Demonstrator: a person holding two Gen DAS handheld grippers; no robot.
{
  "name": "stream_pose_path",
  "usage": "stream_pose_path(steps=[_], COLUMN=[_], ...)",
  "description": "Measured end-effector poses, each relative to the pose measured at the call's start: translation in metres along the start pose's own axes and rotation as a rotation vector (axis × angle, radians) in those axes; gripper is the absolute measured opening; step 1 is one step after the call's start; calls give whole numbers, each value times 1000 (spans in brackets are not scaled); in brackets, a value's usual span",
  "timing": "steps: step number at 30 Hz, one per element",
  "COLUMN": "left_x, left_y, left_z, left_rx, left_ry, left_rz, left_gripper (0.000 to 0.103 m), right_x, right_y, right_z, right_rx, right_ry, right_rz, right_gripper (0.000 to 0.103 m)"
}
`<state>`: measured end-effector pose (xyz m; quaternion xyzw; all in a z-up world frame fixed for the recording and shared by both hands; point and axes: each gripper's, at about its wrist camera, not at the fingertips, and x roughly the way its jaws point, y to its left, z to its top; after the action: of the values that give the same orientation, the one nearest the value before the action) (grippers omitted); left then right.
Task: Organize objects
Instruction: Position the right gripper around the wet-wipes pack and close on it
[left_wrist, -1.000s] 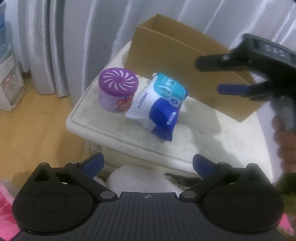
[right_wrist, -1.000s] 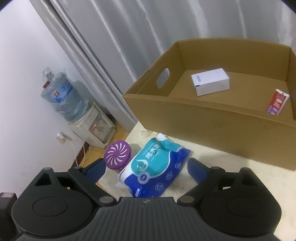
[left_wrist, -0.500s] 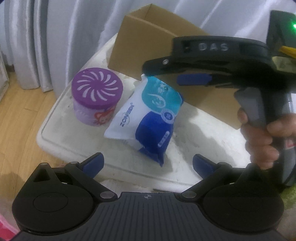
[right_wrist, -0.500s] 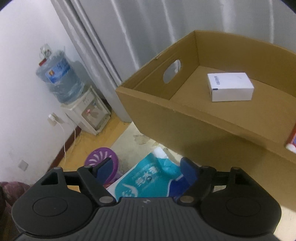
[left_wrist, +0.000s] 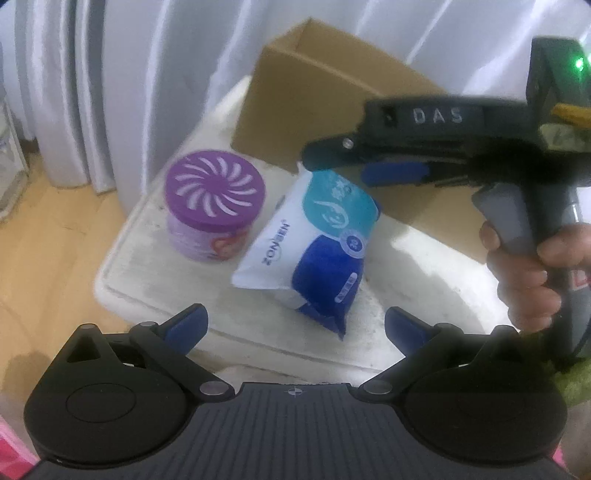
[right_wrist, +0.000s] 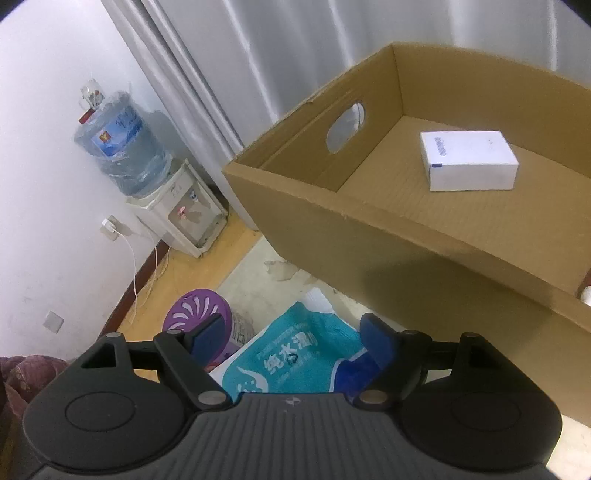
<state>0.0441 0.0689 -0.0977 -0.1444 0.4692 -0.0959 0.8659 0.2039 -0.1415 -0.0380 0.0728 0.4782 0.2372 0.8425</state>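
Note:
A blue and white wet-wipes pack lies on the white table, next to a purple-lidded round tub. A cardboard box stands behind them and holds a white carton. My right gripper is open and hovers just above the pack's top end; it also shows from the side in the left wrist view. My left gripper is open and empty near the table's front edge, short of the pack.
A water dispenser with a blue bottle stands on the floor by the wall at the left. Grey curtains hang behind the box. A small item shows at the box's right end.
My right gripper has come down and forward over the wipes pack, its fingers now either side of the pack's top. My left gripper has edged closer to the table.

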Motion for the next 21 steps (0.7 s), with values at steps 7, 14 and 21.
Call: stream_pose_path(steps=[7, 14, 21], left_x=[-20, -14, 8], left_y=[8, 12, 15], left_z=[-10, -3, 4], left_rx=[-23, -66, -89], left_ry=[-13, -2, 31], left_rz=[15, 2, -57], left_gripper=[102, 102, 102], right_x=[-6, -5, 11], right_y=[-2, 4, 7], right_z=[-4, -4, 2], right_rx=[25, 17, -1], right_ry=[-4, -3, 25], right_rz=[20, 29, 18], right_gripper=[83, 84, 84])
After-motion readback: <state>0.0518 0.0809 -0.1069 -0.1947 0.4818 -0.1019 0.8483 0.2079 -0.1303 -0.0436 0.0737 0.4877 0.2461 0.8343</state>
